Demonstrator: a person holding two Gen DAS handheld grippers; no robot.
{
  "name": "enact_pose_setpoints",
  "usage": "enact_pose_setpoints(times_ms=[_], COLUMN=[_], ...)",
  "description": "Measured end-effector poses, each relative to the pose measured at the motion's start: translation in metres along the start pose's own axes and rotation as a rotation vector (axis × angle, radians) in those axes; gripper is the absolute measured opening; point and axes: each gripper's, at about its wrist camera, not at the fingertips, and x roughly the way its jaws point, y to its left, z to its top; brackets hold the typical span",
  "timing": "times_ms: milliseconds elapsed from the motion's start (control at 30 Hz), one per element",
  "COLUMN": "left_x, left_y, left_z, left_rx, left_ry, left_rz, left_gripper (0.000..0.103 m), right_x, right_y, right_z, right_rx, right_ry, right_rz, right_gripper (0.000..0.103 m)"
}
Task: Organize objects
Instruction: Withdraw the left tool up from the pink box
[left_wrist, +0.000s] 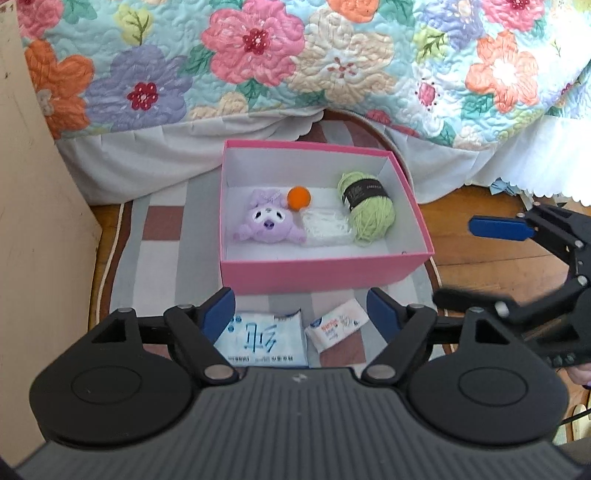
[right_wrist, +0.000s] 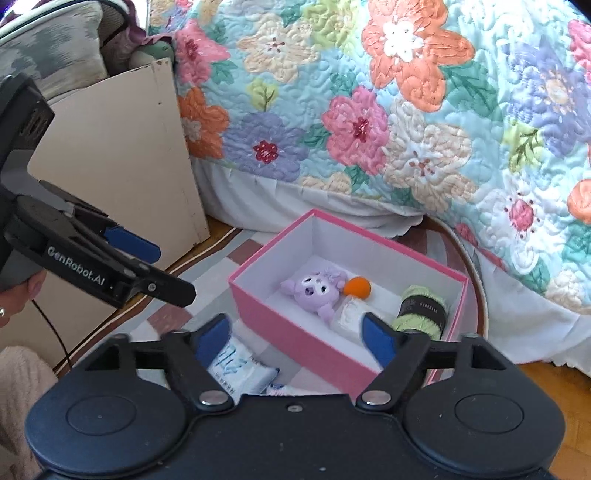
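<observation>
My left gripper (left_wrist: 301, 308) is spread wide with nothing between its blue pads, hanging above two soft plastic tissue packs on a checked woven rug (left_wrist: 162, 221): a larger blue-and-white tissue pack (left_wrist: 264, 338) and a smaller white tissue pack (left_wrist: 338, 326) just beside it. My right gripper (right_wrist: 295, 334) is equally wide and empty. Beyond the packs sits one rectangular pink cardboard box (left_wrist: 317, 271) with a white lining. Inside it are four things: one fuzzy purple plush toy (left_wrist: 267, 223), one round orange ball (left_wrist: 299, 198), one clear crinkly packet (left_wrist: 325, 229), and one green yarn skein (left_wrist: 365, 208) with a dark paper band. A quilted floral bedspread (left_wrist: 258, 55) hangs behind.
</observation>
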Motion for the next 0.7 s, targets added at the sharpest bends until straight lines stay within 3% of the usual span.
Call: enact_pose_setpoints(times_ms=[433, 533, 700], left_x=[0.004, 0.014, 0.034], left_y=[0.006, 0.010, 0.015], left_z=[-0.031, -0.032, -0.040], left_rx=[-0.027, -0.057, -0.105], left_ry=[0.054, 0.066, 0.106], left_rz=[-0.047, -0.063, -0.077], left_gripper=[0.083, 0.083, 0.085], right_x=[-0.015, -0.008, 0.011], right_y=[0.013, 0.012, 0.020], right_z=[-0.027, -0.032, -0.044], right_rx=[0.005, 0.028, 0.019], right_ry=[0.009, 0.034, 0.098], right_rz=[0.016, 0.083, 0.123], right_gripper=[0.094, 0.102, 0.102])
